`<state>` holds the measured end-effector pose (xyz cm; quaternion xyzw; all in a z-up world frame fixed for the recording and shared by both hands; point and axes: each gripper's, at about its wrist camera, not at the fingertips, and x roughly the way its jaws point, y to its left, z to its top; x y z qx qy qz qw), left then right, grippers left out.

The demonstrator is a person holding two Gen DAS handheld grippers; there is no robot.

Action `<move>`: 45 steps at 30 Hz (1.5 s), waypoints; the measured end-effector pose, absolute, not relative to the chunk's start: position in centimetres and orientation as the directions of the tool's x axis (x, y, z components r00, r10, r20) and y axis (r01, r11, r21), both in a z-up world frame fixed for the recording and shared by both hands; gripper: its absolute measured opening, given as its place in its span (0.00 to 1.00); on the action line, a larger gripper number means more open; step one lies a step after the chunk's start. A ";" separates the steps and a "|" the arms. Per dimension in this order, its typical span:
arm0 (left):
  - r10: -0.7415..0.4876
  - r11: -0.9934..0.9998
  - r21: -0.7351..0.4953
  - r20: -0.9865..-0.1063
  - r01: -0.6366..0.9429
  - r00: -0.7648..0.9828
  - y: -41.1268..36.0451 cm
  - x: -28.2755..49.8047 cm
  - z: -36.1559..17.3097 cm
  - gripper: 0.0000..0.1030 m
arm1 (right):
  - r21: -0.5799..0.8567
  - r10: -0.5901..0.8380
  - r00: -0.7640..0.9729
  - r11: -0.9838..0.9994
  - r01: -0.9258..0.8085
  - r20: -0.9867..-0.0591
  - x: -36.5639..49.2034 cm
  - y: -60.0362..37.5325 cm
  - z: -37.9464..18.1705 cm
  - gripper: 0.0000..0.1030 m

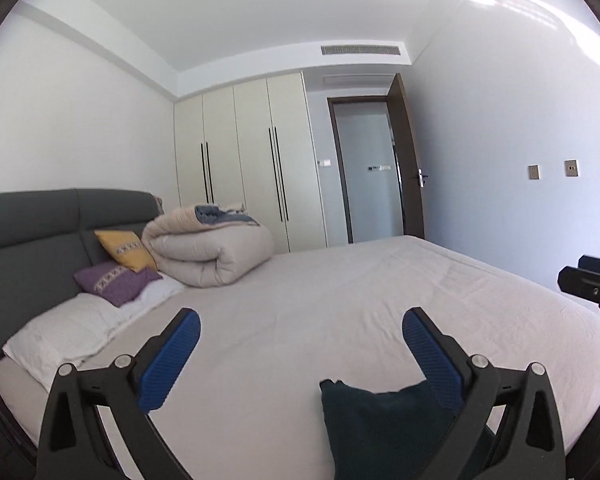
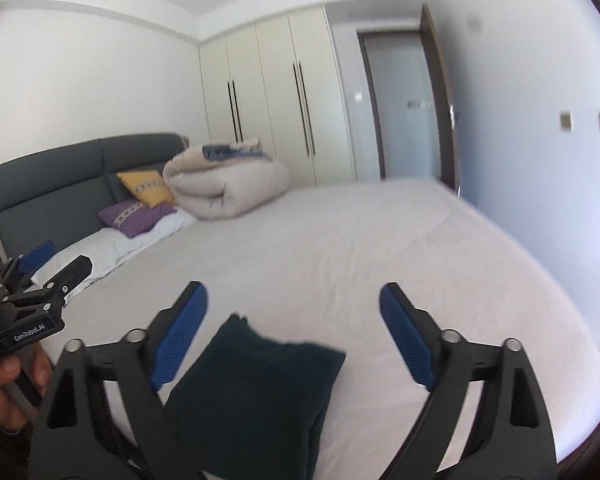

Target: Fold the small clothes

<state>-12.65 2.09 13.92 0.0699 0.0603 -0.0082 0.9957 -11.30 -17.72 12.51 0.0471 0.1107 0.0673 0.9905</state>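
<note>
A dark teal garment (image 1: pixel 380 428) lies folded into a small rectangle on the pale sheet of the bed (image 1: pixel 340 280). My left gripper (image 1: pixel 301 316) hangs above the bed, open wide, nothing between its blue pads; the garment sits below, near the right finger. In the right wrist view the same garment (image 2: pixel 252 396) lies under my right gripper (image 2: pixel 294 289), which is also open and holds nothing. Each gripper shows in the other's view: the right gripper (image 1: pixel 592 284) at the right edge, the left gripper (image 2: pixel 56 260) at the left with a hand (image 2: pixel 4 380) on its handle.
A rolled beige duvet (image 1: pixel 208 252) lies near the grey headboard (image 1: pixel 40 228), with a yellow cushion (image 1: pixel 126 250), a purple cushion (image 1: pixel 116 282) and a white pillow (image 1: pixel 60 332). A cream wardrobe (image 1: pixel 252 160) and an open door (image 1: pixel 408 160) stand beyond the bed.
</note>
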 end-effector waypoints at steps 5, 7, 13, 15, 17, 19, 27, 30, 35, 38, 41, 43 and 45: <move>-0.093 0.995 0.003 -0.183 0.095 0.979 3.9 -14.3 18.1 1.00 | 0.036 0.114 0.993 0.993 -0.113 -0.020 -14.9 -16.9 16.6 1.00; -0.102 0.995 -0.020 -0.238 0.100 0.966 4.3 -13.6 17.6 1.00 | 0.095 0.134 0.990 0.987 -0.129 -0.051 -14.7 -17.3 17.2 1.00; 0.056 0.998 0.048 -0.470 -0.038 0.881 3.7 -9.8 11.1 1.00 | 0.221 0.173 0.954 0.968 -0.119 -0.245 -13.2 -18.2 14.6 1.00; 0.083 0.996 0.069 -0.562 -0.052 0.823 3.0 -8.5 7.8 1.00 | 0.202 0.143 0.932 0.976 -0.078 -0.332 -12.1 -17.9 13.0 1.00; 0.088 0.996 0.065 -0.619 -0.061 0.780 2.6 -7.8 5.2 1.00 | 0.172 0.092 0.898 0.985 -0.018 -0.431 -10.7 -17.7 11.0 1.00; 0.037 0.999 0.012 -0.678 -0.040 0.734 2.4 -7.4 2.9 1.00 | 0.170 0.079 0.852 0.985 0.012 -0.518 -9.3 -17.6 8.8 1.00; 0.041 0.999 0.010 -0.756 -0.051 0.654 2.2 -6.0 -0.9 1.00 | 0.097 0.058 0.733 0.995 0.012 -0.678 -6.7 -15.1 0.1 1.00; 0.042 0.999 0.012 -0.768 -0.051 0.639 1.9 -5.4 -1.7 1.00 | 0.081 0.052 0.695 0.997 0.008 -0.717 -6.0 -13.9 -2.5 1.00; 0.032 0.999 0.013 -0.787 -0.036 0.617 1.4 -5.0 -2.5 1.00 | 0.097 0.060 0.665 0.995 0.019 -0.745 -5.0 -13.6 -4.8 1.00; 0.024 0.999 0.007 -0.793 -0.031 0.609 1.3 -4.8 -3.0 1.00 | 0.101 0.057 0.652 0.994 0.031 -0.756 -4.3 -13.9 -5.9 1.00; 0.018 1.000 0.000 -0.798 -0.029 0.603 1.3 -4.8 -3.2 1.00 | 0.106 0.055 0.645 0.994 0.040 -0.762 -4.2 -14.4 -6.1 1.00; 0.017 1.000 0.000 -0.802 -0.028 0.598 1.3 -4.8 -3.4 1.00 | 0.106 0.053 0.643 0.993 0.043 -0.764 -4.1 -14.5 -6.3 1.00; 0.015 1.000 -0.001 -0.804 -0.026 0.595 1.2 -4.9 -3.5 1.00 | 0.106 0.052 0.643 0.993 0.046 -0.764 -4.7 -14.8 -5.6 1.00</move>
